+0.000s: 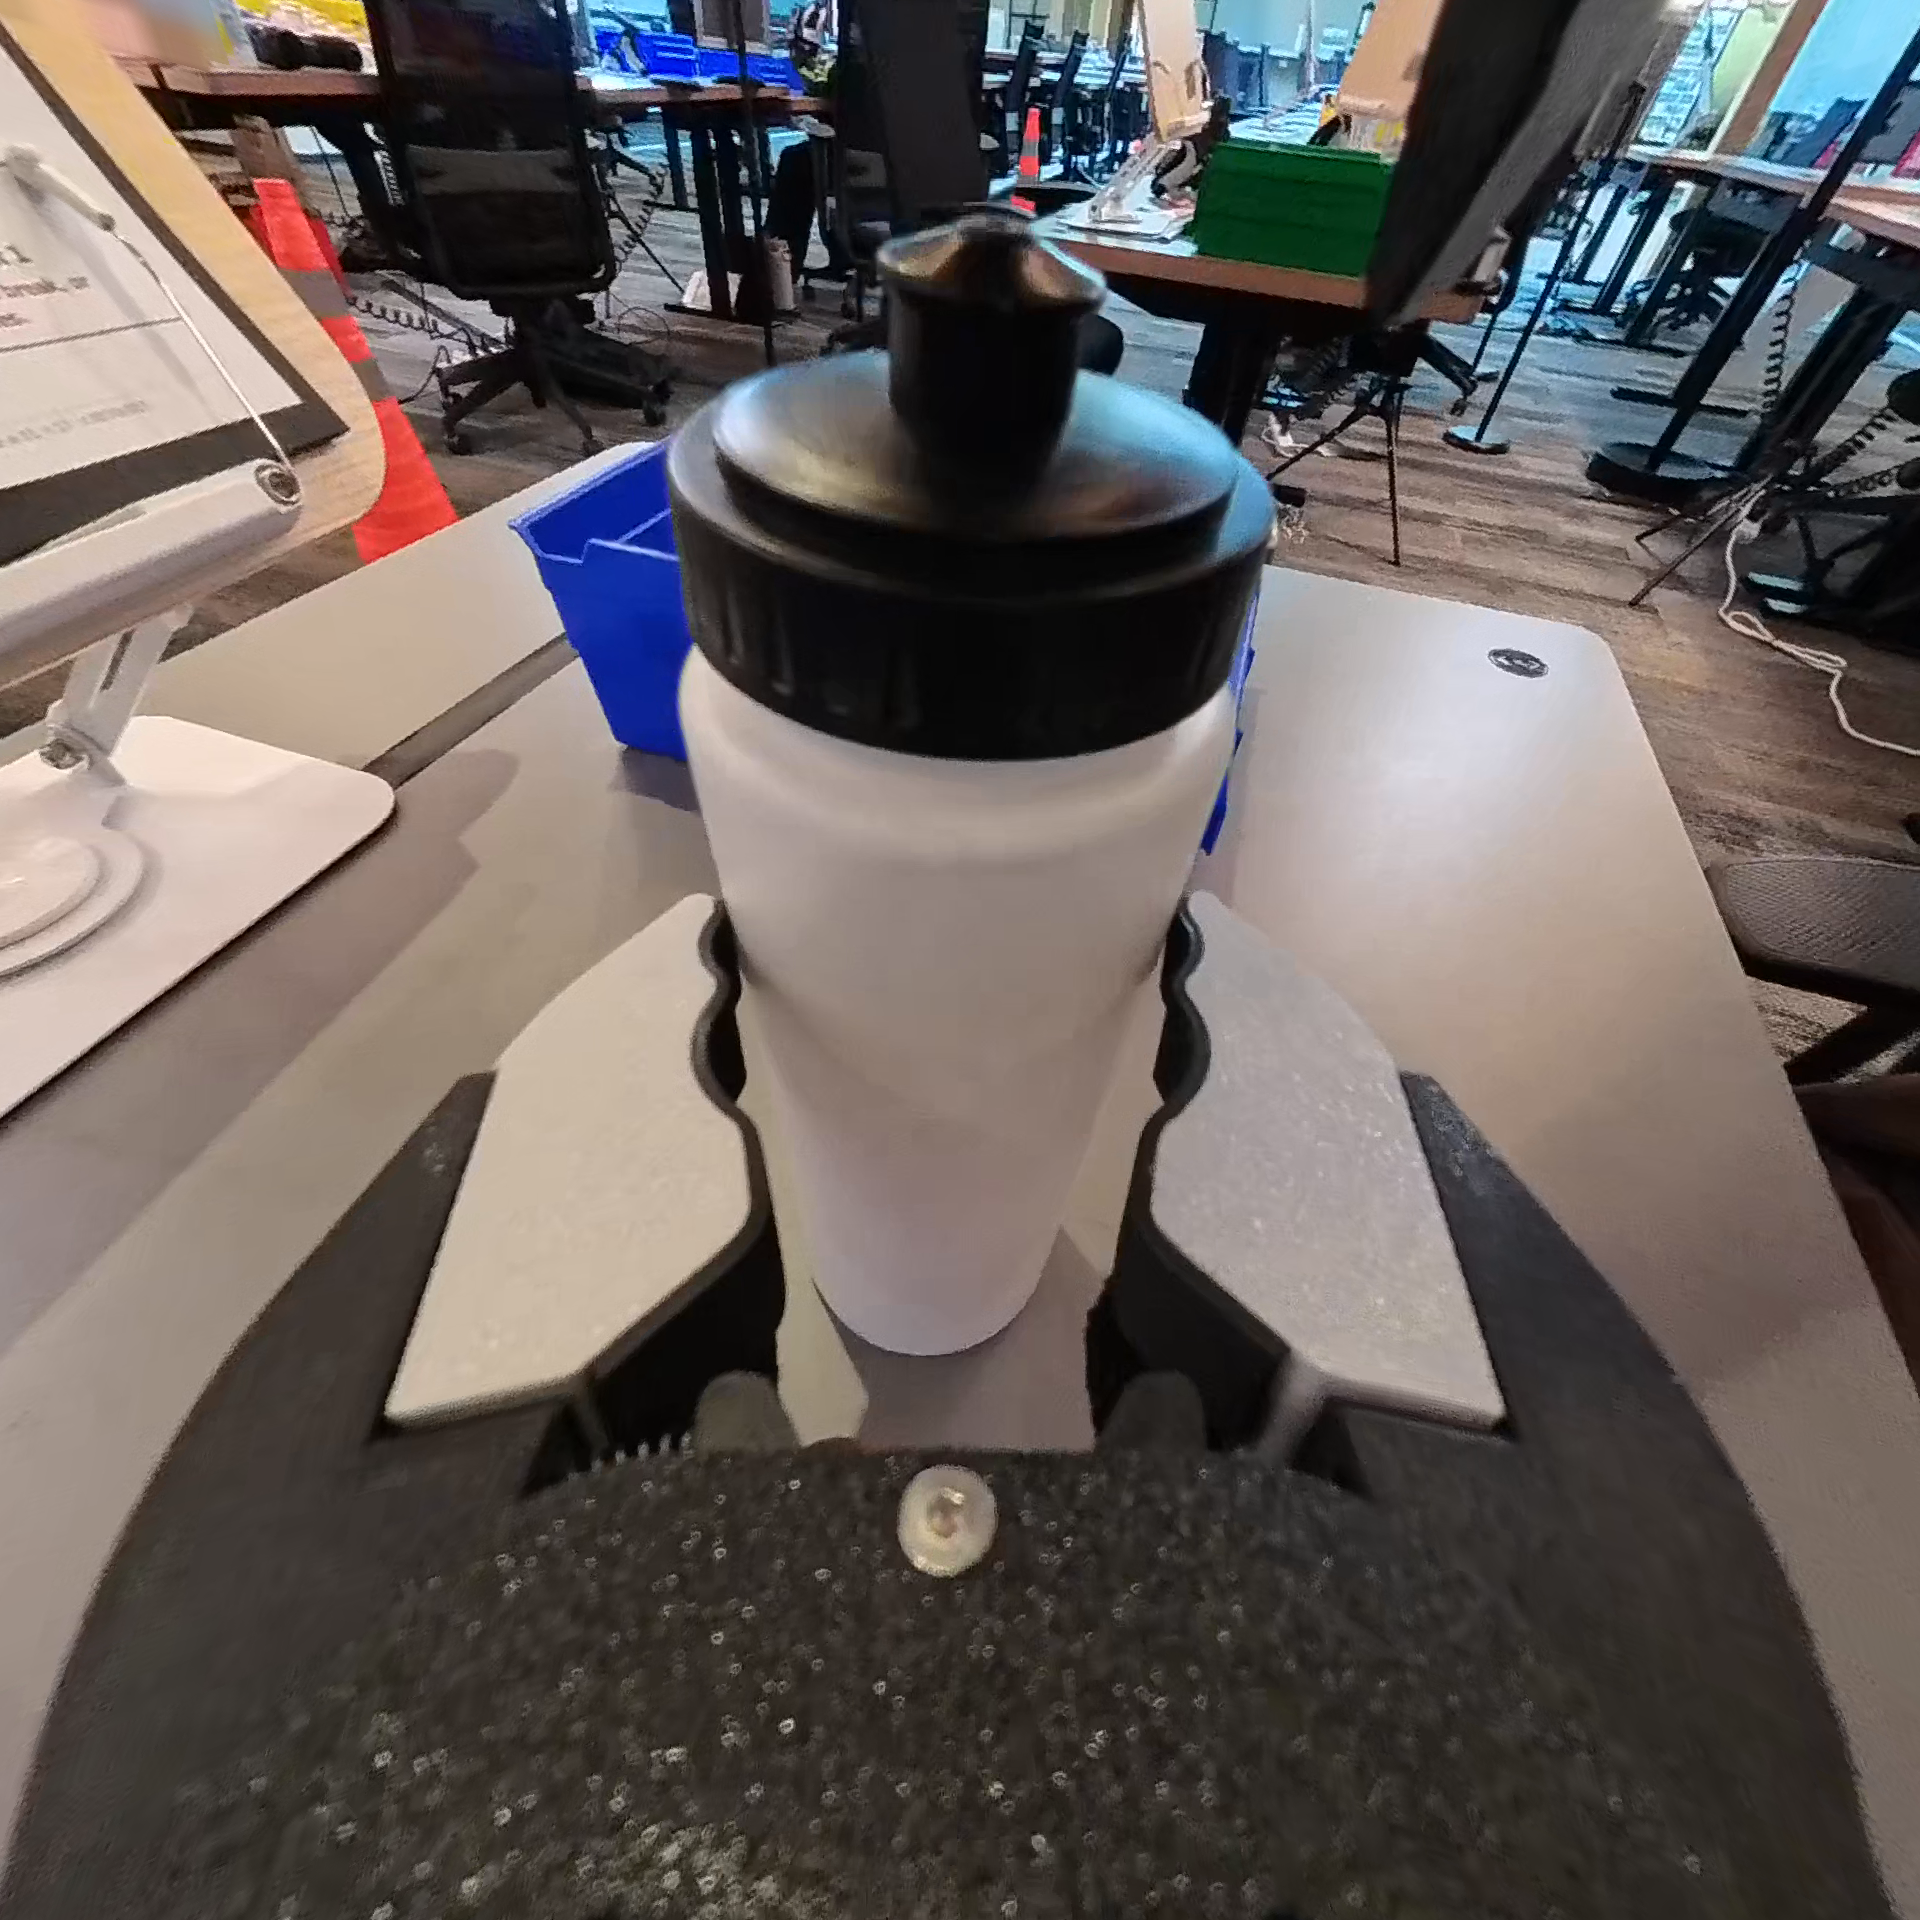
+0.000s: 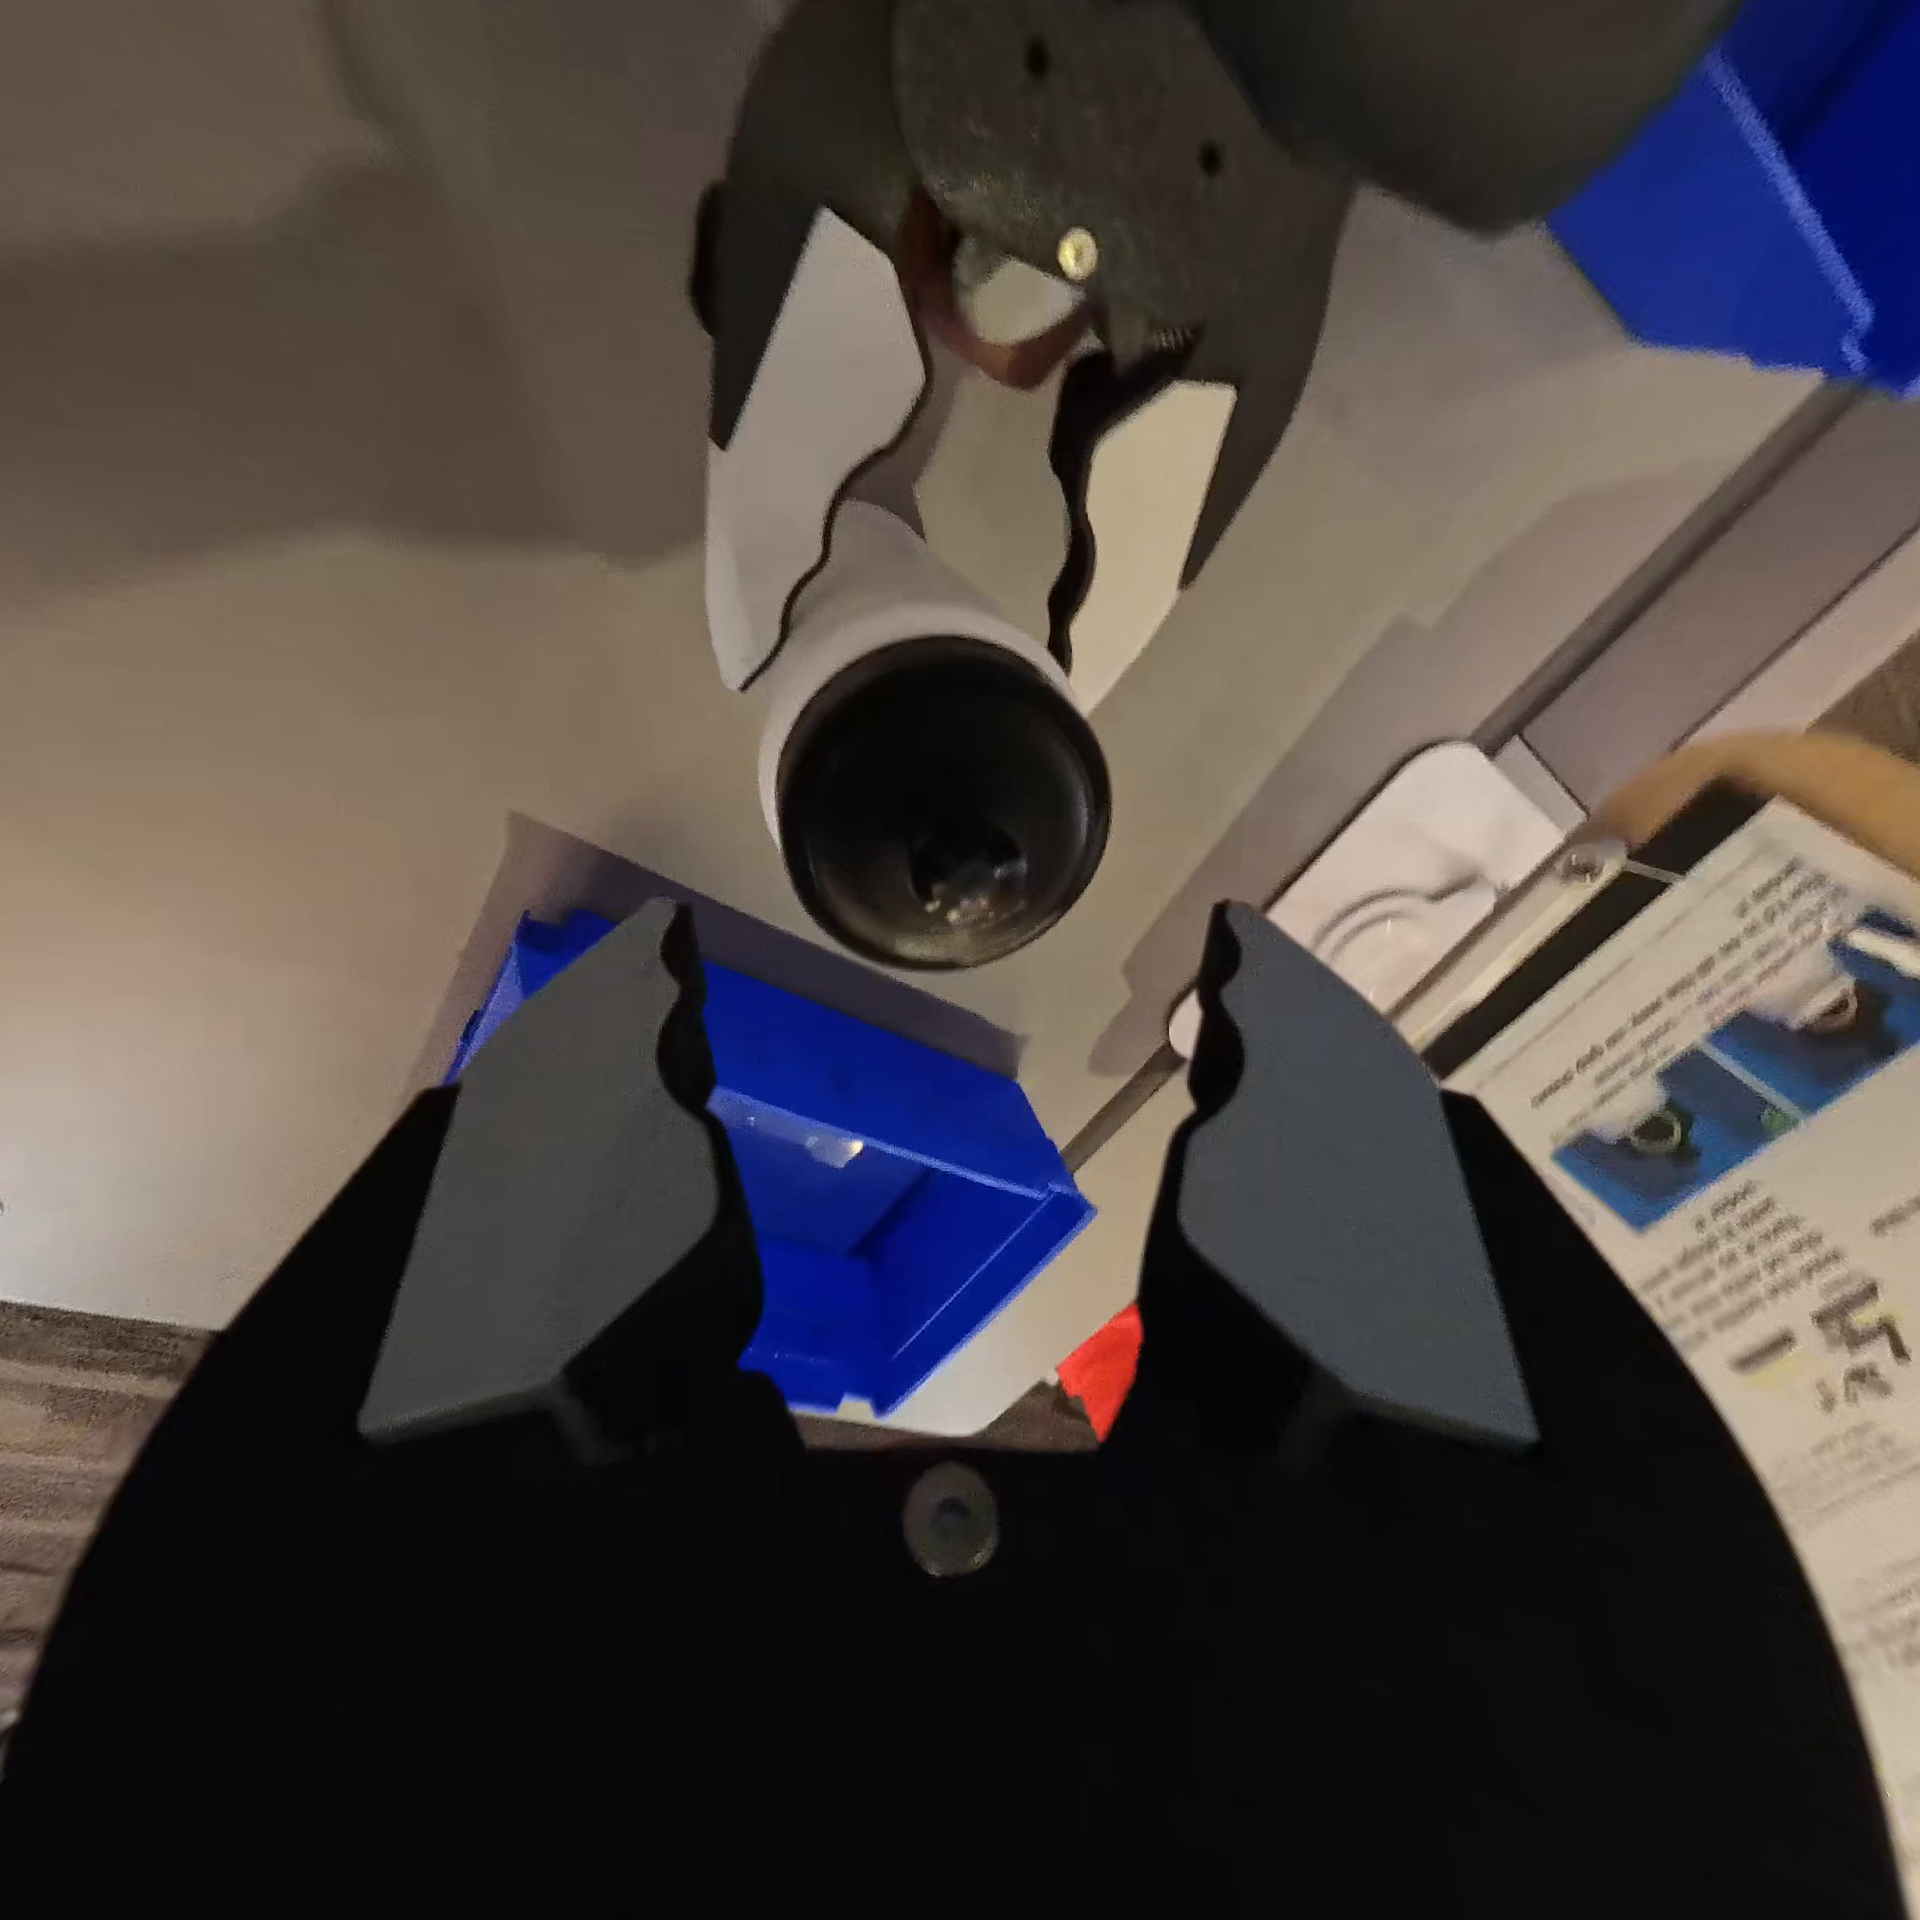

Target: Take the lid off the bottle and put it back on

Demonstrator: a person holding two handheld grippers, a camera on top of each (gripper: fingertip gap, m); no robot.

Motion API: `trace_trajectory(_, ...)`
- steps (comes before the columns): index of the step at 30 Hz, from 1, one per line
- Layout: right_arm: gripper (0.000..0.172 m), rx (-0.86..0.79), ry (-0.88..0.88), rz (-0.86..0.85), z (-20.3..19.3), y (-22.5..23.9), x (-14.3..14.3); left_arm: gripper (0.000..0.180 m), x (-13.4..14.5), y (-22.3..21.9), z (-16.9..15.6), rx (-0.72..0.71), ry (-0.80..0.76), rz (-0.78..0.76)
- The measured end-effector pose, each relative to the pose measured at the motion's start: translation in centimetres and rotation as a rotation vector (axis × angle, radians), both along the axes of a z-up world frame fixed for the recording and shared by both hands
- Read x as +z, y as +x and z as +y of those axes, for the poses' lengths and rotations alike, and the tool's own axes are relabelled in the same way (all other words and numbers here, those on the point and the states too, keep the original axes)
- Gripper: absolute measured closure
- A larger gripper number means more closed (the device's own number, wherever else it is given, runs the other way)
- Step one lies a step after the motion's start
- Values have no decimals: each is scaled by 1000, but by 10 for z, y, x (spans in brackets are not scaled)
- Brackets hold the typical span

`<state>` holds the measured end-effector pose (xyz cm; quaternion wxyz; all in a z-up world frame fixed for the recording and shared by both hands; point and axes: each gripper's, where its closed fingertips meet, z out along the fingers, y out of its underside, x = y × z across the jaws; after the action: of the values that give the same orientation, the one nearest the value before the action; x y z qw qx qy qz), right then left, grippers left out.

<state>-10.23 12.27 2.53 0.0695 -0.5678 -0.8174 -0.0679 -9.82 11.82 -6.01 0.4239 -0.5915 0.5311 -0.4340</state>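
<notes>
Left wrist view has the left gripper (image 1: 951, 997) clamped on the white bottle (image 1: 956, 935), a wavy black pad (image 1: 722, 997) pressed into each side of the body well below the black lid (image 1: 971, 592). The bottle stands upright on the grey table (image 1: 1455, 831), base down between the fingers, lid seated with its spout on top. A blue bin (image 1: 613, 613) sits just behind it, and a white stand (image 1: 187, 821) holding a printed sheet is off to the left.

Right wrist view looks down from above. The right gripper (image 2: 945, 997) is spread wide with nothing between its dark fingers (image 2: 582, 1143); the lid (image 2: 940, 810) lies beyond the tips, not between them, with the blue bin (image 2: 894, 1195) showing through the gap.

Judging from this, the lid is on and the right gripper has yet to take hold of it. The risks:
- The tips are off-centre from the lid, so closing now would likely catch only its edge, or the spout, and slip.
- Twisting the lid could spin the smooth bottle in the left pads, since they hold low on the body.
- Pressing down off-axis could tip the bottle toward the bin.

Only the left view shows the bottle's base on the table and the ribbed side of the lid. Only the right view shows the right gripper at all, plus the lid's position relative to its tips.
</notes>
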Motion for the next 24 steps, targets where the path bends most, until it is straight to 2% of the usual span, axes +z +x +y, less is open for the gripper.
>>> trace_trajectory(3, 78, 60, -114, -5, -5, -6, -9, 103, 0, 1, -1, -25, 1, -7)
trace_trajectory(11, 82, 191, -248, -48, 1, -7, -28, 103, 0, 1, -3, -80, -3, -12)
trace_trajectory(14, 93, 257, -273, -59, -1, -6, -30, 103, 0, 1, -4, -99, -4, -10)
trace_trajectory(15, 101, 262, -300, -77, -4, -5, -30, 103, 0, 1, -4, -105, -6, -11)
trace_trajectory(19, 102, 221, -311, -83, -4, -6, -30, 103, 0, 0, -5, -107, 0, -11)
trace_trajectory(24, 102, -48, -313, -47, -4, -10, -30, 103, 0, -3, -3, -51, -3, -7)
